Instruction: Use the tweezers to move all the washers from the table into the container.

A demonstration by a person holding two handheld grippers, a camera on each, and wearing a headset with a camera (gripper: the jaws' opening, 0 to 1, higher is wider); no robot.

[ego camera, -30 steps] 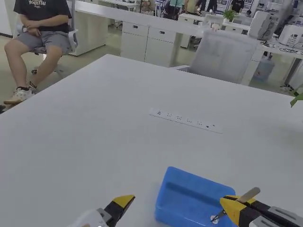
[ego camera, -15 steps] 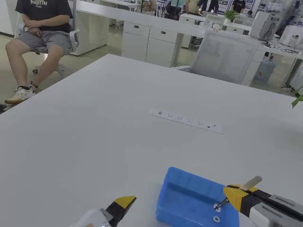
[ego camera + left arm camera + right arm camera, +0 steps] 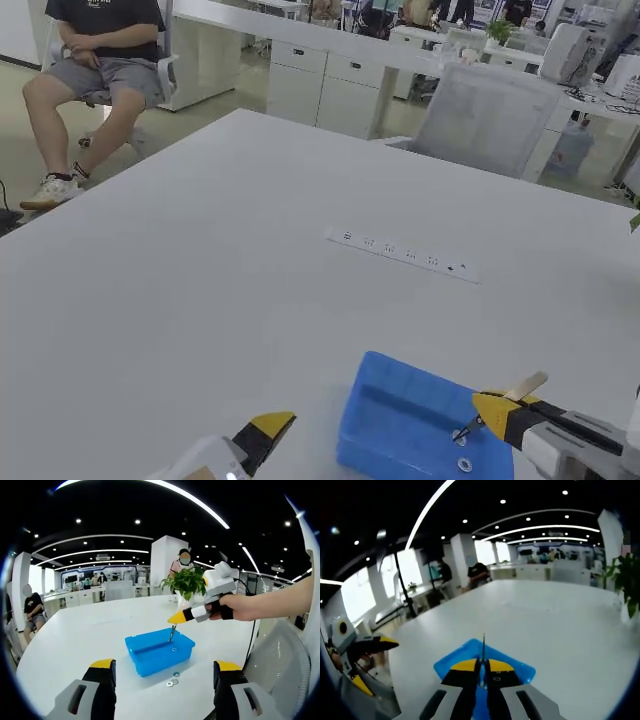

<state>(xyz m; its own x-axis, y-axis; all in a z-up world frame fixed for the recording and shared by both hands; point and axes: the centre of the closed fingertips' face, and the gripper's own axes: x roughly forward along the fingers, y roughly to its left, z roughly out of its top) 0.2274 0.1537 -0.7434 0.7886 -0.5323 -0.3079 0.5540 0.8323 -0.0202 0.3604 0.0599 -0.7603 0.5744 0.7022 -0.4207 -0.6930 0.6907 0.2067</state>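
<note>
White table (image 3: 200, 300), power strip (image 3: 402, 254), blue container (image 3: 400, 418)

The table (image 3: 200, 280) is looked down on from its near side by the head view, the blue container (image 3: 395, 405) lying at the bottom edge. The container is faced from low on the near left by the left gripper view, and closely from the right by the right gripper view; it is shared by all three.

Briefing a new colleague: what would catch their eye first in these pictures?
The bright blue container on the white table, low in the head view. Above it, the right gripper holds tweezers pointing into it, and a few washers lie on the table beside it.
</note>
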